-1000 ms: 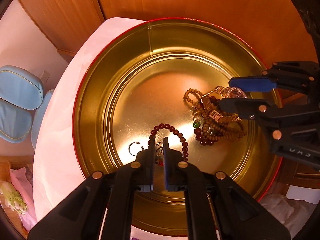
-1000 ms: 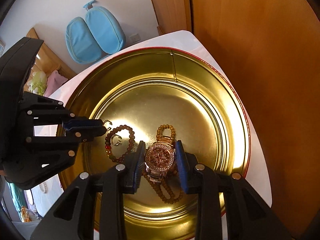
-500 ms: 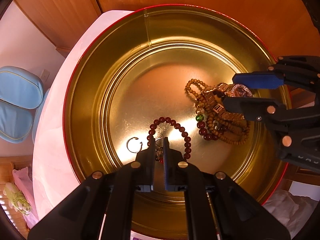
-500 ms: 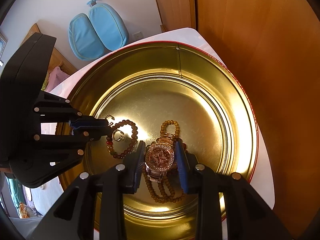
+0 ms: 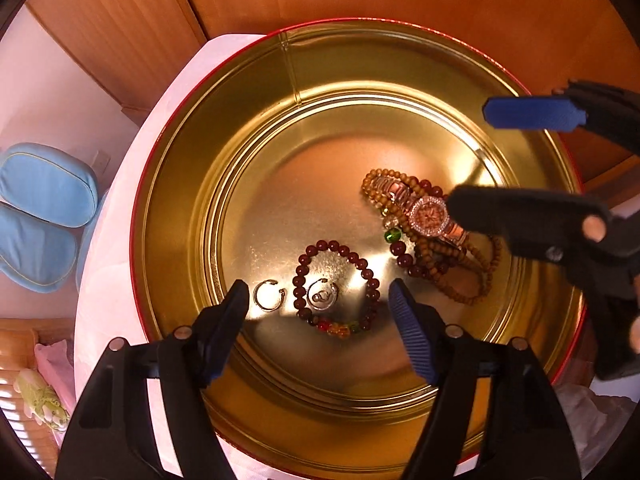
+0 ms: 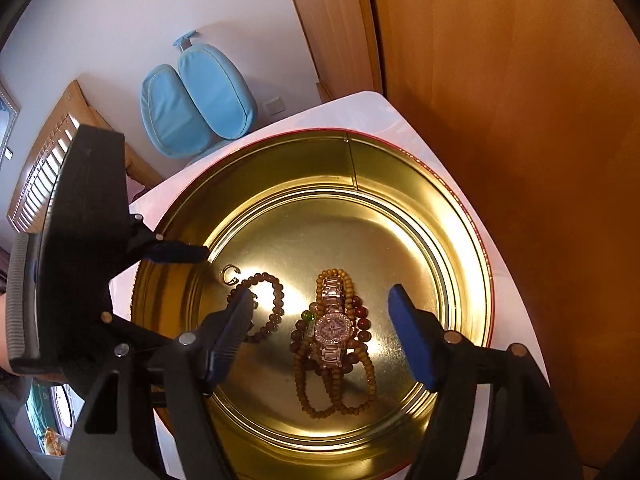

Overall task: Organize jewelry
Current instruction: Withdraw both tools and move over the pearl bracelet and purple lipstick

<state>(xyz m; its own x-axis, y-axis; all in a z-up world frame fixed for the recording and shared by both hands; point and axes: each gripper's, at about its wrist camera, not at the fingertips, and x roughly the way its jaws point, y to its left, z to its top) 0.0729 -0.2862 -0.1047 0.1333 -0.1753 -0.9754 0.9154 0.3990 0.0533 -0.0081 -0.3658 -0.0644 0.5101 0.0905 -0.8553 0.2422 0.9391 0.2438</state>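
While both sets of jaws, having just sprung apart, stand released and empty, the left gripper (image 5: 316, 300) hovers over a dark red bead bracelet (image 5: 336, 286) and two small silver rings (image 5: 269, 295) near the front of the round gold tin (image 5: 248, 128) on the white counter (image 5: 120, 280). Under the right gripper (image 6: 320, 312), a rhinestone-set rose-gold watch (image 6: 334, 326) lies atop tangled brown bead strands (image 6: 336, 392). Light, limp and slippery, such beads are likely best pinched across one strand; the stiffer watch, by its case.
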